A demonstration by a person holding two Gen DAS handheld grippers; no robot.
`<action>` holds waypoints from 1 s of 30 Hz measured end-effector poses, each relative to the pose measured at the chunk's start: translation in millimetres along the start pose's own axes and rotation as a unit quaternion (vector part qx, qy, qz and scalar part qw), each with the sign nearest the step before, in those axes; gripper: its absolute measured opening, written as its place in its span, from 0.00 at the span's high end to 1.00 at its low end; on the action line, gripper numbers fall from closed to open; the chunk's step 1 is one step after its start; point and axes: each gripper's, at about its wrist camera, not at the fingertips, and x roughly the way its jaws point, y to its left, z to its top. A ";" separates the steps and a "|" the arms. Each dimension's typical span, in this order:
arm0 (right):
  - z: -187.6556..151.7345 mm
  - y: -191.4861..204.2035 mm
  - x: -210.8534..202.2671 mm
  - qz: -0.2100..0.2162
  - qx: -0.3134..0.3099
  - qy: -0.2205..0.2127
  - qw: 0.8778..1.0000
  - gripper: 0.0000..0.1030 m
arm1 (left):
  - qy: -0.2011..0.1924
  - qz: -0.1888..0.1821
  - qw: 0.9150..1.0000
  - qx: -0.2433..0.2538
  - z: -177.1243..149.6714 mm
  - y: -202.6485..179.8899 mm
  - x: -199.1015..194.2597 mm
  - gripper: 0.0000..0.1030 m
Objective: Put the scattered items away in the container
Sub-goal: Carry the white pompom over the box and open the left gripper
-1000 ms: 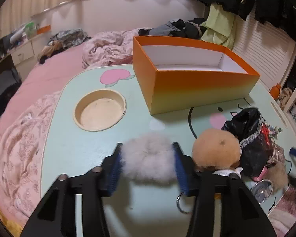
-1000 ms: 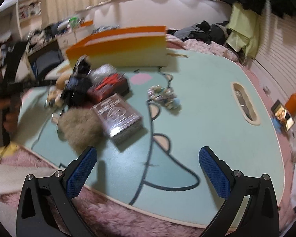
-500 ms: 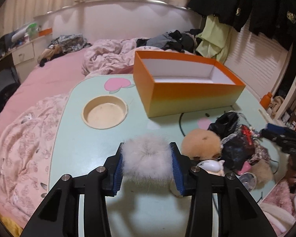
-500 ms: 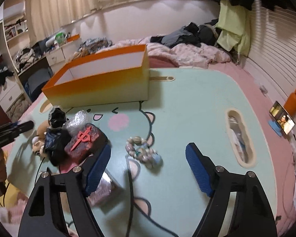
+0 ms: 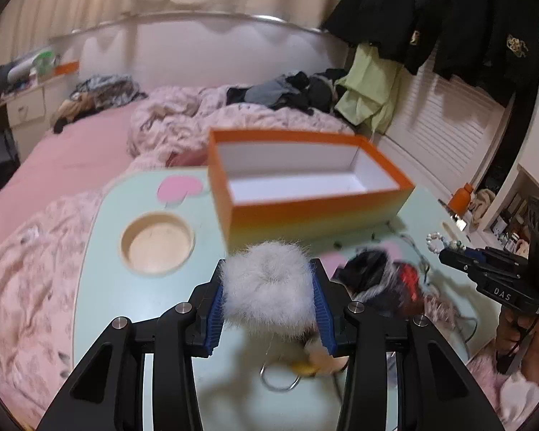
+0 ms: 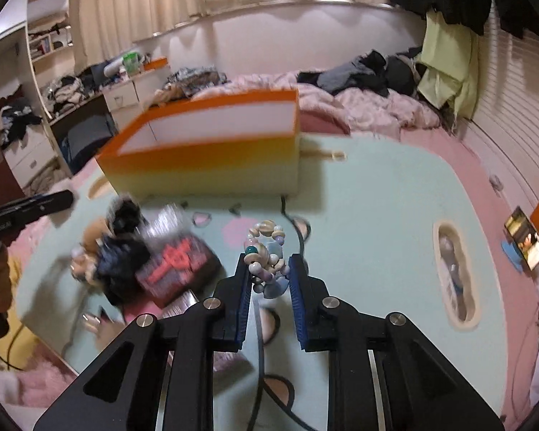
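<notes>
Beyond the pompom (image 5: 267, 283), orange box (image 5: 316, 212) rim, open tabletop (image 5: 100, 251) leftward.

1. A fluffy white fur pompom (image 5: 267, 283), rounded and shaggy, is squeezed between blue pads above the pale green table.
2. A bracelet of pastel and pearly beads (image 6: 266, 255) is bunched between a second pair of blue pads, which are closing on it.
3. A long rectangular cardboard box, orange fading to yellow outside and white inside (image 5: 305, 212), stands open-topped on the table.
4. A blurred heap of dark pouches and a tan plush ball (image 6: 140, 255) lies on the table before the box.
</notes>
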 end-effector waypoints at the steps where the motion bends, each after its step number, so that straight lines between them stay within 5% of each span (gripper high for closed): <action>1: 6.4 1.0 -2.6 0.003 -0.004 -0.006 1.000 0.79 | -0.006 0.000 1.000 0.005 7.6 -3.2 -0.4 0.60; 7: 53.2 10.3 -5.9 0.018 -0.035 -0.033 0.999 0.79 | -0.030 -0.014 0.999 0.012 60.1 -18.4 12.6 0.60; 13: 106.0 15.8 7.1 0.036 -0.043 -0.052 0.997 0.79 | 0.000 -0.023 1.000 -0.009 101.3 -20.1 56.4 0.60; 17: 132.5 14.2 39.2 0.058 -0.026 -0.023 0.998 0.79 | 0.038 -0.002 0.999 -0.008 110.9 -18.5 95.6 0.60; 23: 139.6 19.9 103.7 0.034 -0.036 0.042 0.998 0.79 | 0.110 0.026 0.993 -0.037 109.9 -3.3 142.8 0.60; 30: 148.4 13.4 128.6 -0.006 -0.020 0.046 0.999 0.76 | 0.049 0.007 0.998 -0.045 110.6 1.9 117.4 0.30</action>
